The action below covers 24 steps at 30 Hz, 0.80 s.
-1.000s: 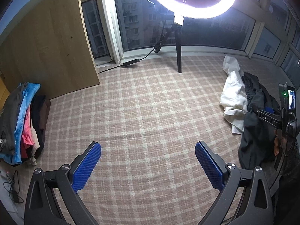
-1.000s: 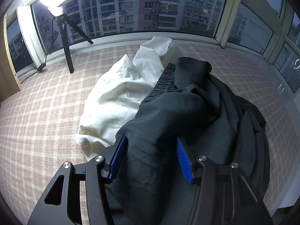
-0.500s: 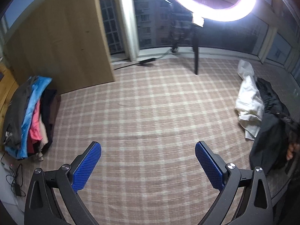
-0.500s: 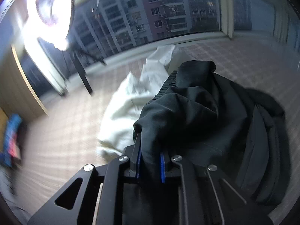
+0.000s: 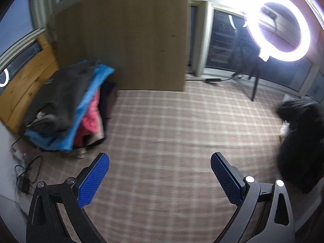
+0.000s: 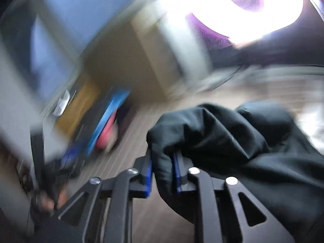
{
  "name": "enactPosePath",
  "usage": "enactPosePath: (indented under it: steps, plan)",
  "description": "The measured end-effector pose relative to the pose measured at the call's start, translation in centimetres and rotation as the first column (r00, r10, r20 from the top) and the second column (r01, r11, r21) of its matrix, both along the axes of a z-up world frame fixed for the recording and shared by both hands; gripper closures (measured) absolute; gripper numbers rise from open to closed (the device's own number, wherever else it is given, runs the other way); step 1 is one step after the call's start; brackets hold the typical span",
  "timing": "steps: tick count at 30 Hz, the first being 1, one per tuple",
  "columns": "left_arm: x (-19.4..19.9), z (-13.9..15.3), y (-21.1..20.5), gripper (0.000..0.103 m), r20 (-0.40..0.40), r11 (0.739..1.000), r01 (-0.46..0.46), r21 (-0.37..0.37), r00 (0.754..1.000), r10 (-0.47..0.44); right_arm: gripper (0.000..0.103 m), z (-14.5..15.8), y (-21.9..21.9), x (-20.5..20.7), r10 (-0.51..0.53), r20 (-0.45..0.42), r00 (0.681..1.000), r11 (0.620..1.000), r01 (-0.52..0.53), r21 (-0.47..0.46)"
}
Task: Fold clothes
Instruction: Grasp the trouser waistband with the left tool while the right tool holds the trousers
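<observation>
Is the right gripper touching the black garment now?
Touching. The right wrist view shows the right gripper shut on a fold of the black garment, with blue pads pressed against the cloth on both sides.

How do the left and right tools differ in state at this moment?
The left tool is wide open with nothing between its fingers, above bare checked carpet; the right tool is shut on a fold of the black garment. The left view is fairly sharp, the right heavily blurred. Both have blue textured pads.
</observation>
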<state>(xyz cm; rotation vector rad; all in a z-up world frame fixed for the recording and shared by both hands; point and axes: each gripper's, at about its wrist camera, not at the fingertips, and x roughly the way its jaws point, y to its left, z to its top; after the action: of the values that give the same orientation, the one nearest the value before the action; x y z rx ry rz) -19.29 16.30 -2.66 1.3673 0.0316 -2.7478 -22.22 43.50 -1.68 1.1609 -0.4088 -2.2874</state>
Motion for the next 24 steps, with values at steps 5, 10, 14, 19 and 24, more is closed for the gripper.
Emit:
enactPosePath:
  steps: [5, 10, 14, 19, 24]
  plan:
    - [0.7, -3.2, -1.7, 0.002, 0.092, 1.0, 0.026, 0.017, 0.995, -0.028, 0.065, -2.0, -1.8, 4.1, 0.032, 0.039, 0.999, 0.997, -0.035, 0.071]
    - [0.1, -7.2, -0.3, 0.002, 0.179, 0.993, 0.111, 0.027, 0.977, -0.114, 0.032, -3.9, 11.7, 9.3, -0.351, -0.053, 0.935, 0.864, 0.345, 0.367]
    - [-1.1, -10.7, -0.2, 0.002, 0.254, 0.993, 0.115, 0.009, 0.961, -0.114, 0.032, -8.3, 20.8, 10.7, -0.583, 0.065, 0.81, 0.728, 0.485, 0.485]
    - [-2.8, -14.7, -1.5, 0.002, 0.35, 0.993, 0.069, 0.093, 0.932, -0.098, 0.032, -12.7, 21.5, 11.0, -0.574, 0.184, 0.798, 0.777, 0.46, 0.428]
    - [-3.2, -15.2, -0.3, 0.052, 0.309, 0.983, 0.113, 0.143, 0.939, -0.153, 0.097, -15.7, 17.9, 8.1, -0.491, 0.194, 0.85, 0.805, 0.357, 0.475]
